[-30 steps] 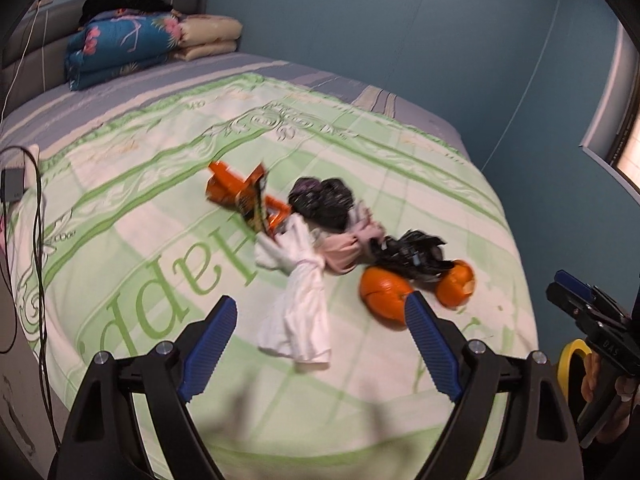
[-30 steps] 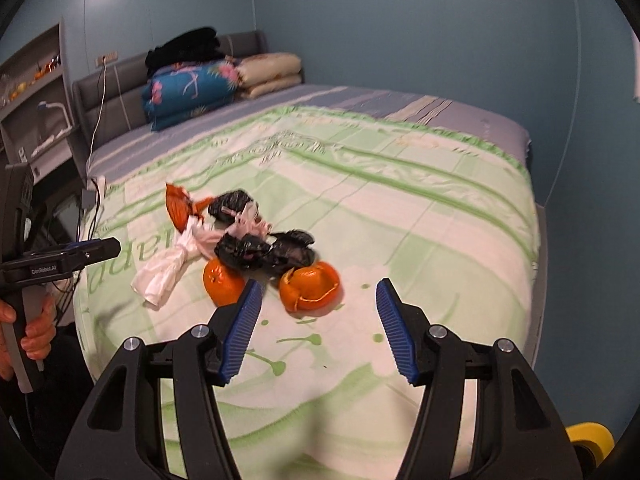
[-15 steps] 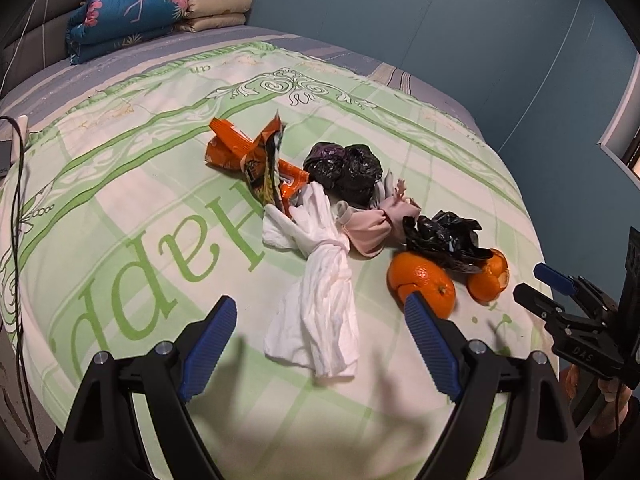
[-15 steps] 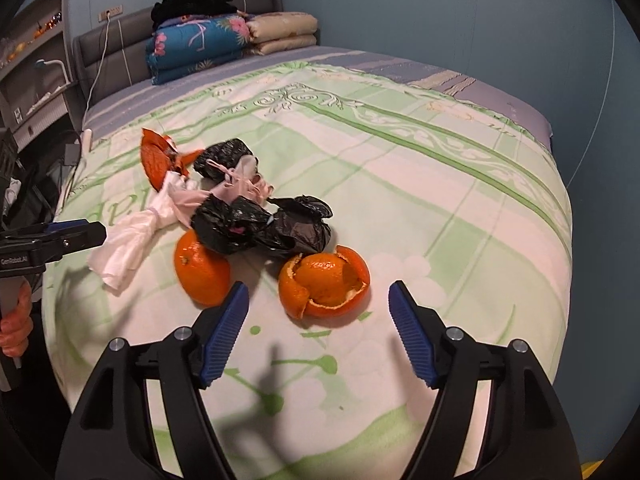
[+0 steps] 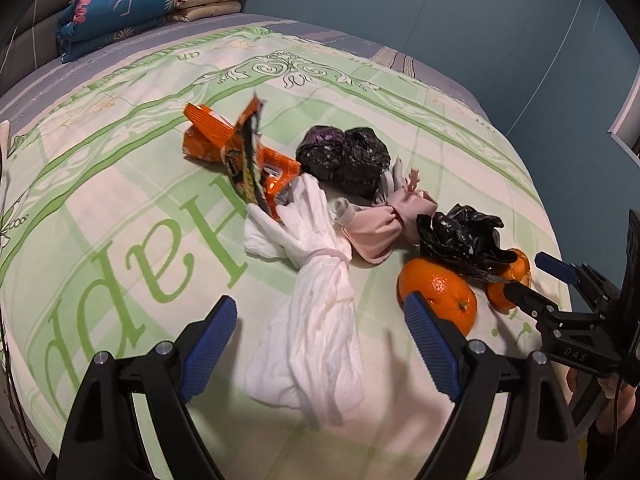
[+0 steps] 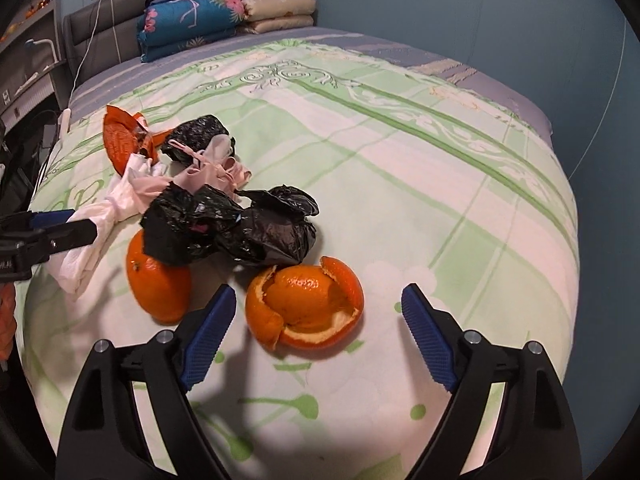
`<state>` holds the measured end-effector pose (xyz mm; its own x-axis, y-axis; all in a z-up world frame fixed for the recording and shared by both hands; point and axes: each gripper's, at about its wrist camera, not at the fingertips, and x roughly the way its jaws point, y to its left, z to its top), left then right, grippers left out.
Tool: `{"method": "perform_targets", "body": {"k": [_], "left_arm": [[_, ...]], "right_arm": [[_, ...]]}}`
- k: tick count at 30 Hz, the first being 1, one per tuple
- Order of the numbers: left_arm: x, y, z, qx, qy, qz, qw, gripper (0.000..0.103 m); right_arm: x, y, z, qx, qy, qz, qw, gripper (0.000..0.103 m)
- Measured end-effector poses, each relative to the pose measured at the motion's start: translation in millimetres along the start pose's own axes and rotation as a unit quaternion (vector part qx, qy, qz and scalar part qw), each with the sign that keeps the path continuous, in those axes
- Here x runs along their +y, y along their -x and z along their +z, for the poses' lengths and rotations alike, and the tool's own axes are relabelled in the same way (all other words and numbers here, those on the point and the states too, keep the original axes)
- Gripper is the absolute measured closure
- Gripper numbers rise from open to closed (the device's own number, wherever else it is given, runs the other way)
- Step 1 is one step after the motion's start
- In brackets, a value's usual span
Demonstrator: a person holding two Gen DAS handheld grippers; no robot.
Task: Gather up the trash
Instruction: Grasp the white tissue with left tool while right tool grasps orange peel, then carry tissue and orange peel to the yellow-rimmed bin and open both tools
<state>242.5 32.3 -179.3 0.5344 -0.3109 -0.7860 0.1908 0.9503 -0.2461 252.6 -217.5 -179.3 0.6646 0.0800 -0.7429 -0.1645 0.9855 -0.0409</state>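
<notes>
Both tongs have come nearer the trash pile on the green-patterned bed [image 6: 440, 184]. Left tongs [image 5: 318, 346] stand wide over the white crumpled tissue [image 5: 320, 320]; right tongs [image 6: 318, 340], just opened wide, flank the half-peeled orange [image 6: 306, 306], not touching.

Closing in on the trash heap with both grippers. Hanging the left gripper [image 5: 316, 344] over the white tissue bundle [image 5: 320, 312]. Spreading the right gripper [image 6: 316, 324] wider around the peeled orange [image 6: 306, 306].
</notes>
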Motion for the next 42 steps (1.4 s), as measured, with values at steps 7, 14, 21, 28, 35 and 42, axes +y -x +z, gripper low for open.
{"method": "perform_targets", "body": {"k": [7, 14, 21, 28, 35, 42], "left_arm": [[-2, -17, 0, 0.02, 0.001, 0.01, 0.9997, 0.031], [1, -22, 4, 0.021, 0.001, 0.025, 0.9995, 0.055], [7, -21, 5, 0.024, 0.004, 0.025, 0.9994, 0.081], [9, -13, 1, 0.024, 0.006, 0.014, 0.9996, 0.087], [4, 13, -7, 0.006, 0.001, -0.01, 0.9999, 0.087], [-6, 39, -14, -0.016, -0.008, -0.034, 0.9992, 0.087]], "right_arm": [[2, -14, 1, 0.016, -0.001, 0.0, 1.0, 0.023], [3, -20, 1, 0.024, -0.01, 0.004, 1.0, 0.041], [4, -17, 2, 0.022, -0.015, 0.002, 1.0, 0.05], [3, -4, 2, 0.019, -0.023, 0.002, 1.0, 0.053], [-1, 26, 0, 0.008, -0.045, 0.027, 0.999, 0.053], [-2, 65, -10, -0.008, -0.061, 0.053, 0.997, 0.053]]}}
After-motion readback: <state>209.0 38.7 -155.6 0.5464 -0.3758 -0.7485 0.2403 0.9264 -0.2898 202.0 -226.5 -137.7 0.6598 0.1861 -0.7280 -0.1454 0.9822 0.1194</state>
